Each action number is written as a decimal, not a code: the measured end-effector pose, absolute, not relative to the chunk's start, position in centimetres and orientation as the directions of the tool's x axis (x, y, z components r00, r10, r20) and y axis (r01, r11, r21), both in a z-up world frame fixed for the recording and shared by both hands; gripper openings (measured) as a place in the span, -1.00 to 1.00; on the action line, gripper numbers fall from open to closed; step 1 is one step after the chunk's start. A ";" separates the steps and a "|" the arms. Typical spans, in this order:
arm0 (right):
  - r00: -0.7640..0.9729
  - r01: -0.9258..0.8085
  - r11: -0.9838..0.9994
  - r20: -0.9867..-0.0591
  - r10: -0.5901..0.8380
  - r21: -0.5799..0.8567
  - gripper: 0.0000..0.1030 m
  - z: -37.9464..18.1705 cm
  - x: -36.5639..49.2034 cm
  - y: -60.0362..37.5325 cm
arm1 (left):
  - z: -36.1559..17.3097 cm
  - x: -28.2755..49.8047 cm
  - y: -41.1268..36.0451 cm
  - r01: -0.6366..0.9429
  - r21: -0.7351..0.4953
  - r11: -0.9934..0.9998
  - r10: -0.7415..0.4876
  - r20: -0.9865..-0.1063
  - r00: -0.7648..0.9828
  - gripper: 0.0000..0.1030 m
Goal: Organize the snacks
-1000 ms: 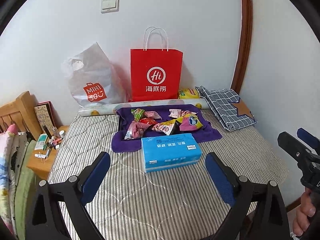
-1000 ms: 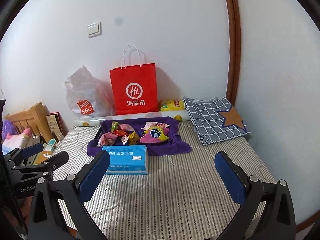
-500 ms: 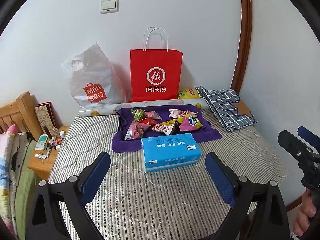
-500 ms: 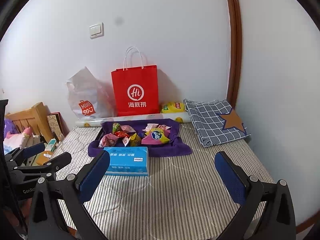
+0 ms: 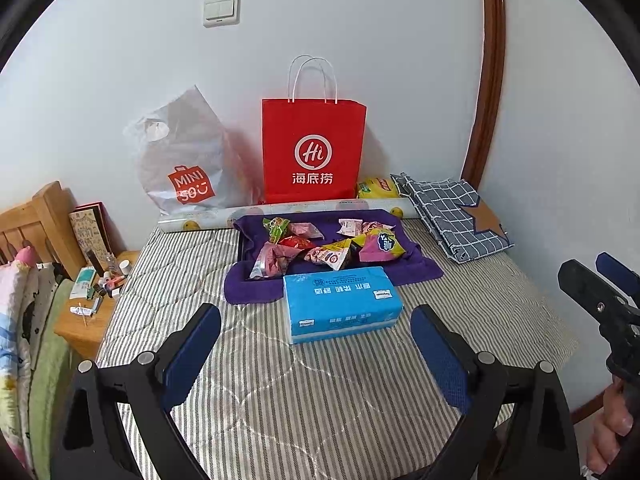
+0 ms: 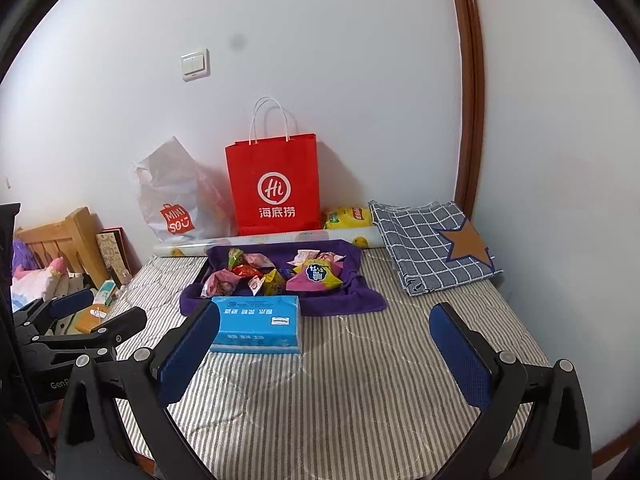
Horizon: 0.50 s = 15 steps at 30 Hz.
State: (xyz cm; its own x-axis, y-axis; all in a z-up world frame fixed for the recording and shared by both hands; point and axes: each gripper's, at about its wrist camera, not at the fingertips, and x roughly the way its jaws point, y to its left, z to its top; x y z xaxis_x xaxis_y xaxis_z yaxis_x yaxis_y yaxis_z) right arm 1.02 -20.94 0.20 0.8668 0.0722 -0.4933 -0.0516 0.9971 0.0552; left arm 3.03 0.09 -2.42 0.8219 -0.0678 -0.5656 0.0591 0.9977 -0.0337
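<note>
Ahead of both spread, empty tools, left tool (image 5: 316,346) and right tool (image 6: 324,354): striped bed (image 5: 280,392), blue tissue box (image 5: 342,304). Just beyond the box, snacks (image 5: 316,246) heaped on purple cloth (image 5: 416,268). Farther off against white wall (image 5: 360,40): red paper bag (image 5: 314,152), white plastic bag (image 5: 184,160), checked cloth (image 5: 452,212) to the right.

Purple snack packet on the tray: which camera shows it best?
Left wrist view: the purple snack packet sits larger and near centre, behind the blue tissue box. Right wrist view shows the packet smaller but unobstructed.
</note>
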 end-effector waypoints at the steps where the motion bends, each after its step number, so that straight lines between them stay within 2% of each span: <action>1: 0.866 -0.052 0.997 -0.494 0.073 0.057 1.00 0.2 1.0 -20.9 | -2.4 3.0 0.1 0.060 -0.033 0.998 -0.068 -0.566 0.821 0.87; 15: 0.866 -0.057 0.996 -0.494 0.080 0.061 1.00 0.0 0.9 -20.9 | -2.4 2.7 0.0 0.054 -0.034 0.998 -0.064 -0.566 0.822 0.87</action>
